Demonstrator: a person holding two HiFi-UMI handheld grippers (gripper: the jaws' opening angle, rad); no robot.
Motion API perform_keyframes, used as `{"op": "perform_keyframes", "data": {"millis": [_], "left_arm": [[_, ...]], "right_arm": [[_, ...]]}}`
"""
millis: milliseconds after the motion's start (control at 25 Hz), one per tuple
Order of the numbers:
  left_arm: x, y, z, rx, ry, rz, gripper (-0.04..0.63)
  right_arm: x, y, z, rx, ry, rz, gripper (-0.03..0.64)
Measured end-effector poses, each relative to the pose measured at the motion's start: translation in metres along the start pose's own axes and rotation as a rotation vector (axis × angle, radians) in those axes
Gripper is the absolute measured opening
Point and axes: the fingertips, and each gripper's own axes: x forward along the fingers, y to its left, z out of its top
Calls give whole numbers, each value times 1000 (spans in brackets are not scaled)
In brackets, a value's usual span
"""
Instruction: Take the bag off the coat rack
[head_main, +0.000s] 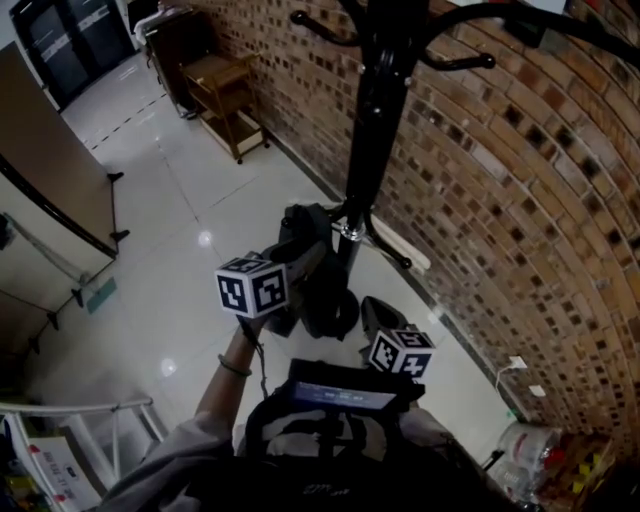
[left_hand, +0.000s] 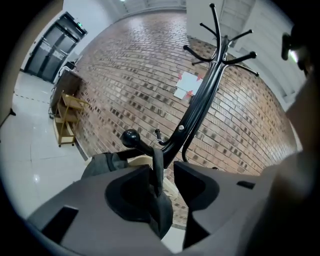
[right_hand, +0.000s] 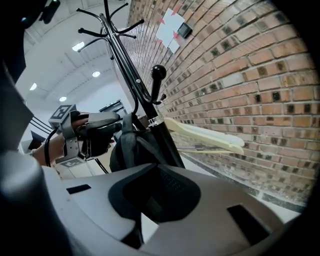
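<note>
A black coat rack (head_main: 375, 120) stands against the brick wall. A dark bag (head_main: 312, 268) hangs low on it, its strap (left_hand: 158, 172) looped over a ball-tipped hook (left_hand: 131, 138). My left gripper (left_hand: 168, 169) is open, and the strap hangs down between its jaws, close to the left one, with no pad pressing on it. In the head view the left gripper (head_main: 283, 258) is at the bag's left side. My right gripper (right_hand: 150, 168) is shut with nothing in it, and sits near the rack's base (head_main: 380, 318), right of the bag (right_hand: 131, 149).
A cream wooden hanger (right_hand: 205, 135) sticks out from the rack pole toward the wall. A wooden shelf cart (head_main: 226, 98) stands further along the brick wall (head_main: 520, 200). A brown partition (head_main: 50, 170) is at the left. A socket with cord (head_main: 515, 364) and packages (head_main: 540, 455) lie at the lower right.
</note>
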Motion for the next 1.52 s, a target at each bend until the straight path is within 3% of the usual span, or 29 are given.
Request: {"op": "perform_keyframes", "data": {"millis": [320,1040,1200,1280,1400,1440,1520], "left_arm": [[18,0,-4,-2,75,-37,158],[49,10,-14,137,178,151,158],[50,10,-13,148,173,151,135],[50,8,-12,217,176,139,122],[53,6,-11,399,180,131,107],[54,6,-11,408,176,123,107],[53,6,-10,347,167,96,92]], "right_arm": [[4,-4,9,-18,-3,-7,3],[5,-11,20,-79,34,23,3],[3,-14,20,-85,39,30,3],[3,-15,20,-87,45,33,3],[2,-15,23,-85,48,36,3],[1,-15,23,-82,48,34,3],[2,-16,23,-82,49,31,3]]}}
